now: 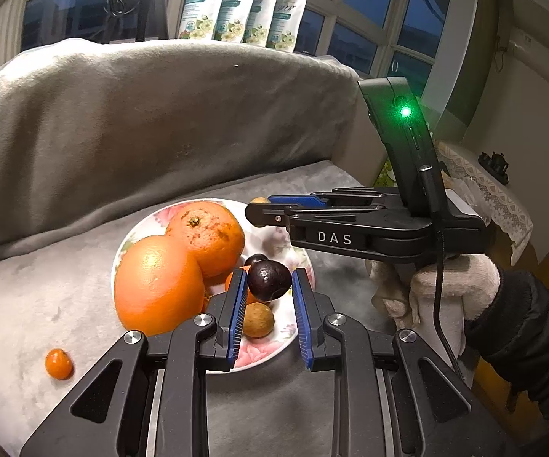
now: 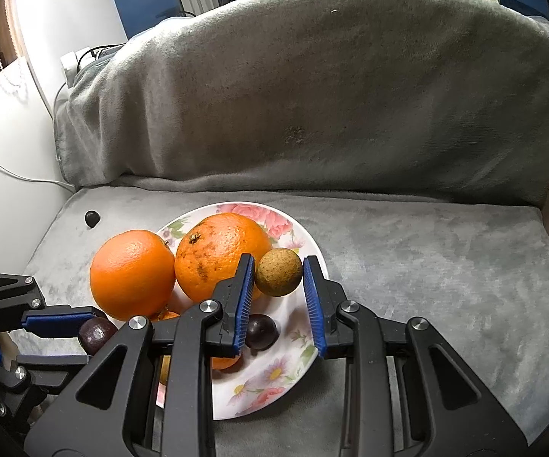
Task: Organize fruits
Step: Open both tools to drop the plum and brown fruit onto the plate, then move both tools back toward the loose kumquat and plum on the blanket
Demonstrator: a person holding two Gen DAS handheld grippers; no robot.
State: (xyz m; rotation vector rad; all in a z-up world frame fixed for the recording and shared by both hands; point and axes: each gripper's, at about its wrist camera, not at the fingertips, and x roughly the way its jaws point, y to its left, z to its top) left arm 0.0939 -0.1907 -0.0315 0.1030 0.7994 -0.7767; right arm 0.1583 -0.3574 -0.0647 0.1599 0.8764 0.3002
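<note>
Since both grippers already hover over the flowered plate [image 2: 304,243] with fruit in their jaws, the step in hand looks like setting each piece down without a roll. The left gripper [image 1: 268,285] is clamped on a dark plum [image 1: 269,280] above the plate's near edge; lowering it beside the two oranges [image 1: 160,285] gives it a stop. The right gripper [image 2: 279,272] grips a brown round fruit [image 2: 279,272] (perhaps a longan, hard to say) near the far right rim; it should release low. A small orange fruit [image 1: 59,363] waits on the grey blanket's [image 2: 426,259] left edge.
</note>
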